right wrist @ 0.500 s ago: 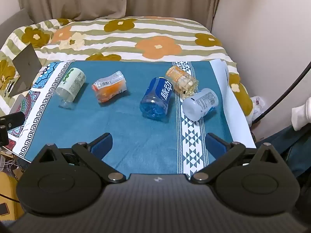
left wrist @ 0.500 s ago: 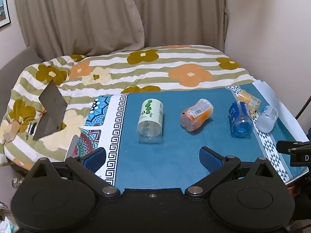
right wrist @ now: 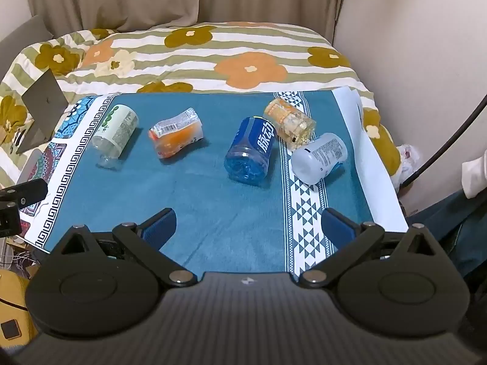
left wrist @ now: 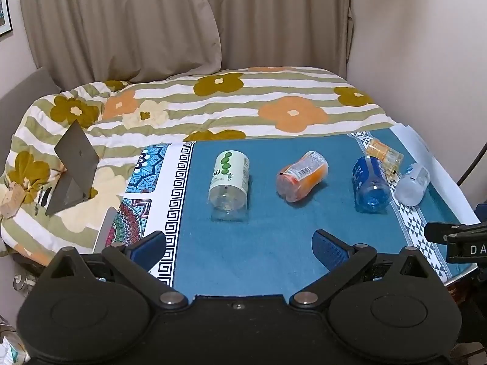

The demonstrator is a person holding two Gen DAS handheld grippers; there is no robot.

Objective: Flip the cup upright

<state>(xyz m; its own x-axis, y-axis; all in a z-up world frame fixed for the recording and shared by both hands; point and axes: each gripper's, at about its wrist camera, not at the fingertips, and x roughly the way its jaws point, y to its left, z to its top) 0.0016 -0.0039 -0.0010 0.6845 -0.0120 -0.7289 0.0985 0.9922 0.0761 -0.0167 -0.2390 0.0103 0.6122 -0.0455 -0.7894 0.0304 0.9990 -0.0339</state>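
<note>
Several cut-bottle cups lie on their sides on a blue cloth (left wrist: 274,243). From left to right: a white cup with green dots (left wrist: 229,179) (right wrist: 117,130), an orange cup (left wrist: 303,175) (right wrist: 176,135), a blue cup (left wrist: 369,184) (right wrist: 251,150), an amber cup (left wrist: 384,154) (right wrist: 290,120) and a frosted white cup (left wrist: 413,184) (right wrist: 319,157). My left gripper (left wrist: 239,248) is open and empty, near the cloth's front edge, short of the green-dotted cup. My right gripper (right wrist: 248,223) is open and empty, in front of the blue cup.
The cloth (right wrist: 197,188) lies on a bed with a flowered striped quilt (left wrist: 243,103). A grey folded stand (left wrist: 71,170) and a flat grey device (left wrist: 105,229) sit at the left. Curtains and walls stand behind. The other gripper's tip (left wrist: 456,237) shows at the right edge.
</note>
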